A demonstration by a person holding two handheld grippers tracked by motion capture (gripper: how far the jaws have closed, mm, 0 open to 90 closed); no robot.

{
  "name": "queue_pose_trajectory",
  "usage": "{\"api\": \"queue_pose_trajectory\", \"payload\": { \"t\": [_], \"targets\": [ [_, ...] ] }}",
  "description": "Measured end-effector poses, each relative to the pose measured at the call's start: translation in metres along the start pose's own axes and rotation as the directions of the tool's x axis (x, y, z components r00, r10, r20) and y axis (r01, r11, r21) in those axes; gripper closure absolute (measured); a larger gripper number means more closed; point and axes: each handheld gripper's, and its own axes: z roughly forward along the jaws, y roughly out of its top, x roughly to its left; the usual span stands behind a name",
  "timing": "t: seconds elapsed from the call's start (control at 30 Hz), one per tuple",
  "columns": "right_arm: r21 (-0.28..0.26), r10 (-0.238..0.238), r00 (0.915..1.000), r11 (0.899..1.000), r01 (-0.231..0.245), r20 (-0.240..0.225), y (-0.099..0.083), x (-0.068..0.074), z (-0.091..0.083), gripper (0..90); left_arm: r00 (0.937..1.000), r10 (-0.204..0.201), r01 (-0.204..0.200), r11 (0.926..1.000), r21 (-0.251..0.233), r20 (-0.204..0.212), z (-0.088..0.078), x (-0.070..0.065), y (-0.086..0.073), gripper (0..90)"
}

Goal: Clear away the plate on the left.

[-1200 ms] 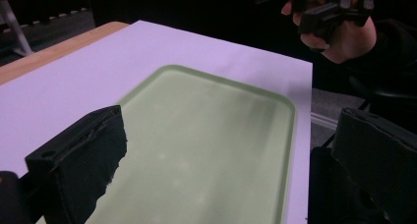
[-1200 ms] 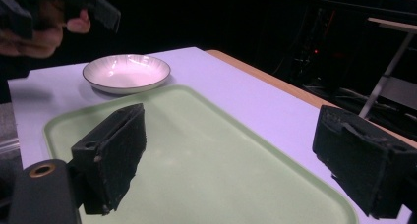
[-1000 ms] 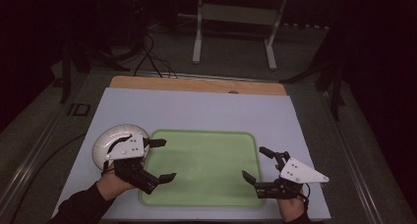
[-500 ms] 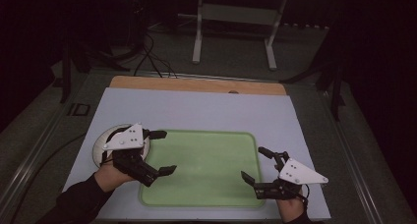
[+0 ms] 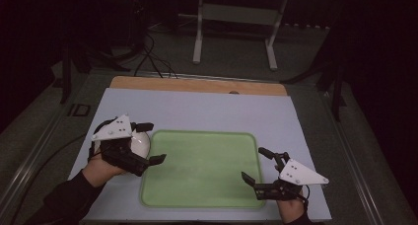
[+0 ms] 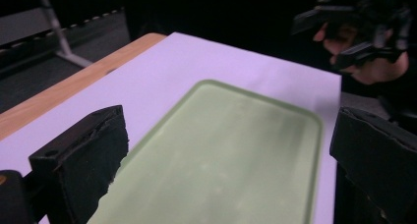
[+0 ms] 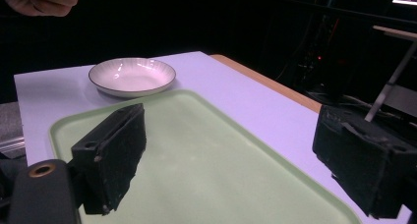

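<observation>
The left gripper [image 5: 148, 143] sits at the centre left of the high view, jaws spread wide and empty, raised over the white plate [image 5: 142, 142], which it partly covers. The plate rests on the pale mat [image 5: 197, 111], just beside the upper left corner of the green tray [image 5: 202, 168]. In the right gripper view the plate [image 7: 132, 75] appears in the upper left, bare, with the tray [image 7: 206, 160] in front of it. The right gripper [image 5: 256, 166] sits at the lower right of the high view, jaws spread wide and empty, at the tray's right edge. A strip of wooden tabletop [image 5: 197, 84] shows beyond the mat's far edge.
</observation>
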Motion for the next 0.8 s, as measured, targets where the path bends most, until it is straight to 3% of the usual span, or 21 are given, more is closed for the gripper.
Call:
{"api": "queue_pose_trajectory", "payload": {
  "t": [0.37,0.5,0.6,0.8],
  "targets": [
    [0.006,-0.003,1.0000,1.000,0.003,0.000,0.000,0.001,0.001,12.6,0.9969,-0.053,0.053,0.9986,0.005,-0.058,-0.018,0.014,-0.012,1.4],
    [0.002,-0.005,1.0000,1.000,0.005,0.004,0.000,0.001,0.001,12.6,0.9936,-0.072,0.073,0.9973,0.011,-0.087,-0.026,0.020,-0.021,3.0],
    [0.003,-0.009,1.0000,1.000,0.009,0.003,0.000,0.001,0.001,12.6,0.9878,-0.113,0.114,0.9935,-0.001,-0.107,-0.035,0.025,-0.030,3.1],
    [0.008,-0.009,1.0000,1.000,0.009,0.003,0.000,0.002,0.002,12.6,0.9823,-0.131,0.134,0.9907,0.019,-0.134,-0.046,0.029,-0.042,3.8]
  ]
}}
